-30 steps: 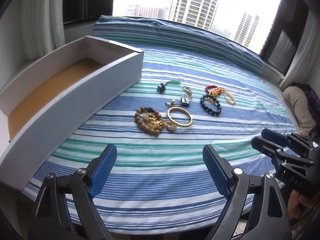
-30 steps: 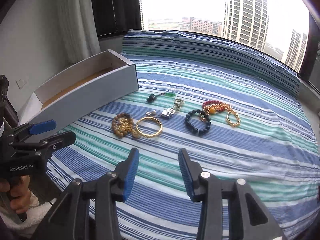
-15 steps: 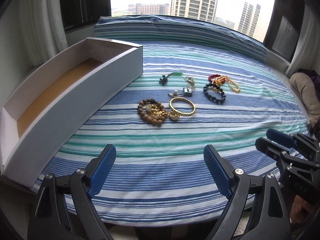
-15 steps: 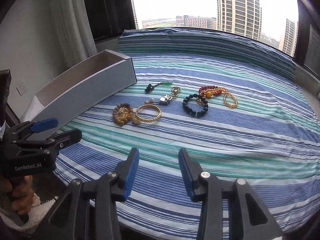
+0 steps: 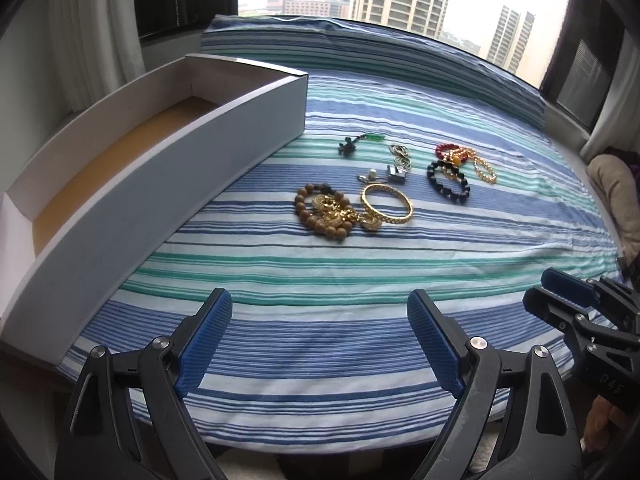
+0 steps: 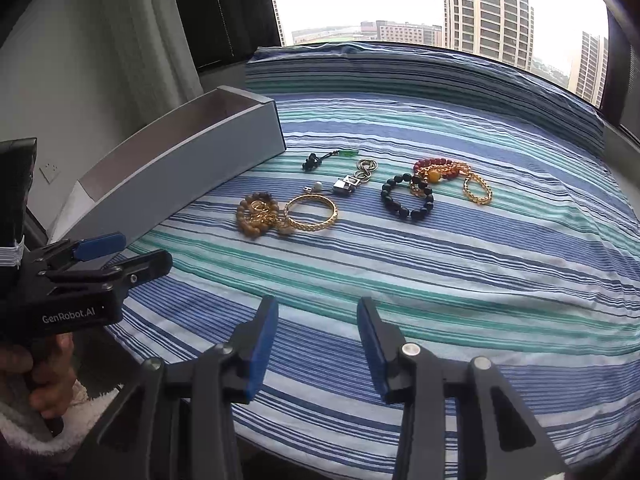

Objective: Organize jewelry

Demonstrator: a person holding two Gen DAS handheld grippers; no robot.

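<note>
Jewelry lies in a loose cluster on the striped cloth: a wooden bead bracelet (image 5: 322, 212) tangled with gold charms, a gold bangle (image 5: 386, 203) (image 6: 312, 213), a black bead bracelet (image 5: 448, 182) (image 6: 407, 196), a red bead bracelet (image 5: 450, 151) (image 6: 436, 168), a gold chain (image 5: 485, 171), silver pieces (image 5: 394, 172) and a small black-and-green charm (image 5: 352, 144). A long white box (image 5: 160, 184) (image 6: 180, 178) with a tan floor stands open at the left. My left gripper (image 5: 320, 338) is open and empty near the front edge. My right gripper (image 6: 318, 338) is open, narrower, and empty.
The blue, green and white striped cloth (image 5: 320, 280) covers the surface up to a window. White curtains (image 5: 92, 32) hang at the left. A beige cushion (image 5: 616, 196) lies at the far right. Each gripper shows at the edge of the other's view.
Both grippers have drawn back and tilted a little, so the jewelry sits slightly farther up the view. Their jaws have kept the same opening. The jewelry has not moved.
</note>
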